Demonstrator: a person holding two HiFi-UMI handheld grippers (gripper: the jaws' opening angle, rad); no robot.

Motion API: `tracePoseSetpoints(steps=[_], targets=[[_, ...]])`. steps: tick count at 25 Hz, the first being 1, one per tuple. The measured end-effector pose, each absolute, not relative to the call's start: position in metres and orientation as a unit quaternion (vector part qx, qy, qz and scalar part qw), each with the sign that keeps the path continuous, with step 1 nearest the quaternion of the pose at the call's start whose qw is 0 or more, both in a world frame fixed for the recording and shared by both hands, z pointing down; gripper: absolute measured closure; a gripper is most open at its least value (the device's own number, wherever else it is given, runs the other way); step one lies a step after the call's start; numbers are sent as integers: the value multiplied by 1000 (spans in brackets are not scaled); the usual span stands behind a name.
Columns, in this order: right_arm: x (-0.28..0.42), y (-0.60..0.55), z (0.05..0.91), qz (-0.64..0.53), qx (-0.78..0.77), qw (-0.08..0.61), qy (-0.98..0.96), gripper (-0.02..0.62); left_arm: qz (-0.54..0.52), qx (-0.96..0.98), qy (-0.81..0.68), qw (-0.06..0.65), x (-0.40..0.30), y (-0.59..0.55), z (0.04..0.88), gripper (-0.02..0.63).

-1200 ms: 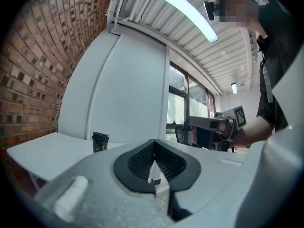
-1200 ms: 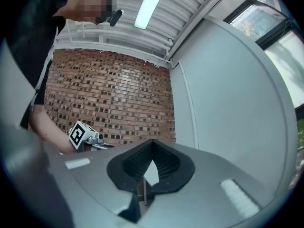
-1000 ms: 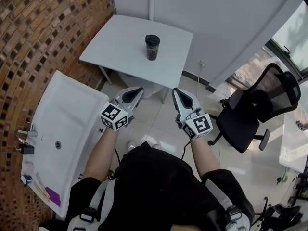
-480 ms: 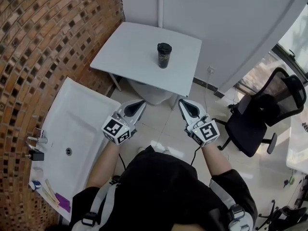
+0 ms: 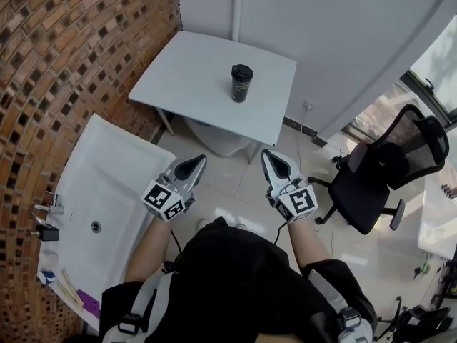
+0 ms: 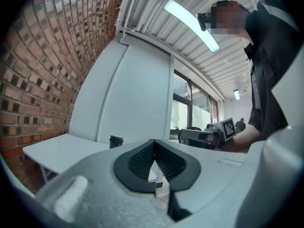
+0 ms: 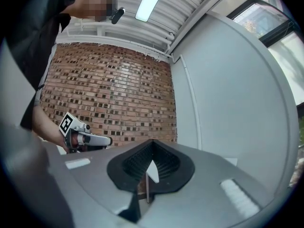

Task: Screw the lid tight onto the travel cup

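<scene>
A dark travel cup (image 5: 240, 83) with a black lid on top stands upright near the middle of a small white table (image 5: 193, 77). In the left gripper view the travel cup (image 6: 116, 141) shows small and far off on the table (image 6: 57, 148). My left gripper (image 5: 195, 164) is held well short of the table, over the floor, shut with nothing between its jaws. My right gripper (image 5: 274, 158) hovers beside it, also shut and empty. Both point toward the table.
A white washbasin counter (image 5: 114, 191) with a tap runs along the brick wall (image 5: 64, 56) at the left. A black office chair (image 5: 389, 166) stands at the right. A white bin sits under the table. Tiled floor lies between me and the table.
The view has shifted slightly; the table and cup sit a little higher and left than half a second ago. Both grippers stay shut, the left one a bit lower.
</scene>
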State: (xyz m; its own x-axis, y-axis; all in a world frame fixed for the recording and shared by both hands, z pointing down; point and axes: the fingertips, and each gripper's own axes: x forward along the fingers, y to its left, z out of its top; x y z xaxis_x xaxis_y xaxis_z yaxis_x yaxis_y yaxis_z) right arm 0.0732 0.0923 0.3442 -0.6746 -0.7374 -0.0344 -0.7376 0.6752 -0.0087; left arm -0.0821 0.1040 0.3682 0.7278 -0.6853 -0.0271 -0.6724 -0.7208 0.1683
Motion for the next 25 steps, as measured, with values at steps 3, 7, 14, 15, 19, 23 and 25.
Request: tracePoseSetpoints(steps=[3,7,14,15,19,23,25], targets=[[75,93,346,2,-410,22,912,592,-41,923,-377,71,-89,105,373,604],[73,95,351,1,-408,16,913,592,-54,918,-385,77,-93,102,375,603],[70,90,350,0,-405,14,914,592,-70,917,-385,74,-90,96,370,604],[70,89,350,0,-405,13,914,592,-69,917,-387,75,-90,96,371,604],[69,82,349,0,-405,18,914,592,-68,912,-397,73,-87,92,374,604],[61,77,344,-2,-408,31,913,592,-63,915,-392,79,-82,91,382,604],[59,75,343,0,-407,32,913,592,-61,916,-390,77,-80,90,383,604]])
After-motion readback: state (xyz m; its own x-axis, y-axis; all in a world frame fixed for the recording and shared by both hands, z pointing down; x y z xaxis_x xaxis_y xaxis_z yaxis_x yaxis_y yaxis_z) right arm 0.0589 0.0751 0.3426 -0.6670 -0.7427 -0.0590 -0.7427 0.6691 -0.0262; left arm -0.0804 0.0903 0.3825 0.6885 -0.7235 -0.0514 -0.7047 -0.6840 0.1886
